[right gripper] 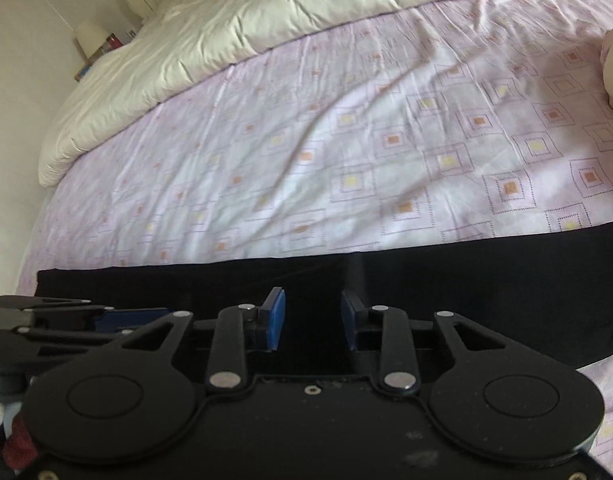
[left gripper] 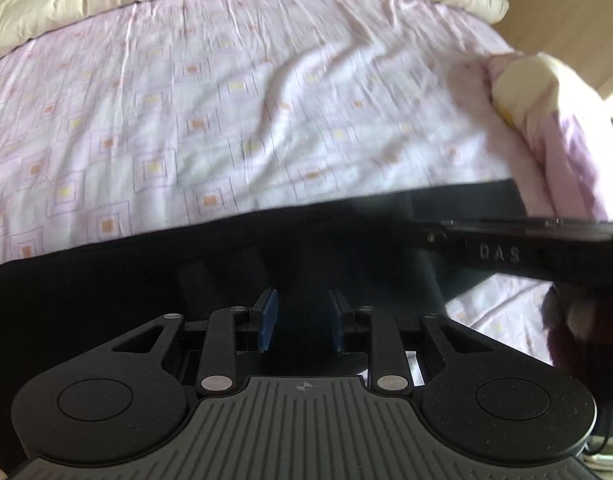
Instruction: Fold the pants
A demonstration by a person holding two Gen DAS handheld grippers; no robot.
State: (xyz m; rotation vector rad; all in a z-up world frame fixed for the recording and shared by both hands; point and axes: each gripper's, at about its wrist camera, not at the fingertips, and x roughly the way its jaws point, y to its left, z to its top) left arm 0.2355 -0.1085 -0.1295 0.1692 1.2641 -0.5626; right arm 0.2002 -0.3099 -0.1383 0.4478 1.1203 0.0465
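Black pants (left gripper: 146, 264) lie flat in a long band across the near part of the bed; in the right wrist view the pants (right gripper: 486, 280) run from left to right edge. My left gripper (left gripper: 302, 316) points steeply down onto them, its blue pads (left gripper: 266, 320) a little apart with a raised fold of black cloth filling the gap, so it looks shut on the pants. My right gripper (right gripper: 312, 316) hovers over the same band, pads apart, cloth under and between them but not pinched. Each gripper shows side-on in the other's view.
A pink sheet (right gripper: 346, 140) with small square patterns covers the bed. A cream duvet (right gripper: 266, 12) is bunched along the far side. A cream and pink bundle (left gripper: 538, 92) sits at the right edge. A lamp and small items (right gripper: 94, 40) stand beyond the bed's far left corner.
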